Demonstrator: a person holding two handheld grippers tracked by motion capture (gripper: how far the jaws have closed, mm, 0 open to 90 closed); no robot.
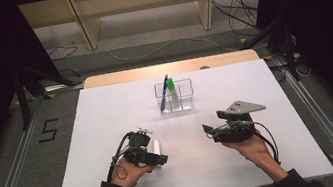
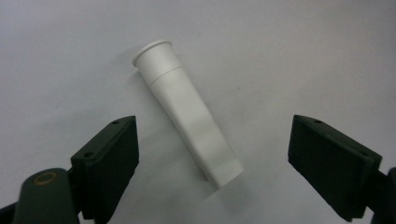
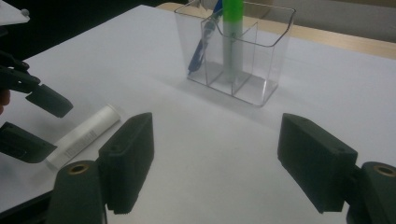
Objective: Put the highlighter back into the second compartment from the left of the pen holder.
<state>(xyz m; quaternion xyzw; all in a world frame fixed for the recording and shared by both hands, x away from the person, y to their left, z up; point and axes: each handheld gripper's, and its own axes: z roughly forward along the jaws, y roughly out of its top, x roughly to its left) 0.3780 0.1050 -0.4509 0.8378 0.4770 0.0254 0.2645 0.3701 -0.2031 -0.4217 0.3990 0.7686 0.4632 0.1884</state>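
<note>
Hovering low over the white table top (image 1: pixel 108 123), the left gripper (image 1: pixel 155 151) has its jaws spread wide with nothing between the pads; in the left gripper view the white tube (image 2: pixel 189 112) lies flat on the surface between the two jaws, touching neither, its flanged cap end pointing away from the camera and its flat crimped end nearest. The right gripper (image 1: pixel 209 131) is likewise wide open and empty, held above bare table to the person's right, with its grey three-cornered plate (image 1: pixel 244 107) on top. In the right gripper view the left gripper's jaws (image 3: pixel 32 123) bracket the near end of the tube (image 3: pixel 84 135). Farther back, near the table's middle, stands a clear divided holder (image 1: pixel 187 95); a blue pen (image 1: pixel 164 94) leans in one end compartment and a green-capped marker (image 1: pixel 173 92) stands upright in the next one. The table top is matte white and uniform, with a bare wooden strip (image 1: pixel 170 68) along its far edge. Open surface lies between the grippers and the holder and out to both side edges. Around the table are grey floor, metal rails (image 1: pixel 12 184), loose cables (image 1: pixel 237 11) and a wooden frame (image 1: pixel 88 25) beyond.
</note>
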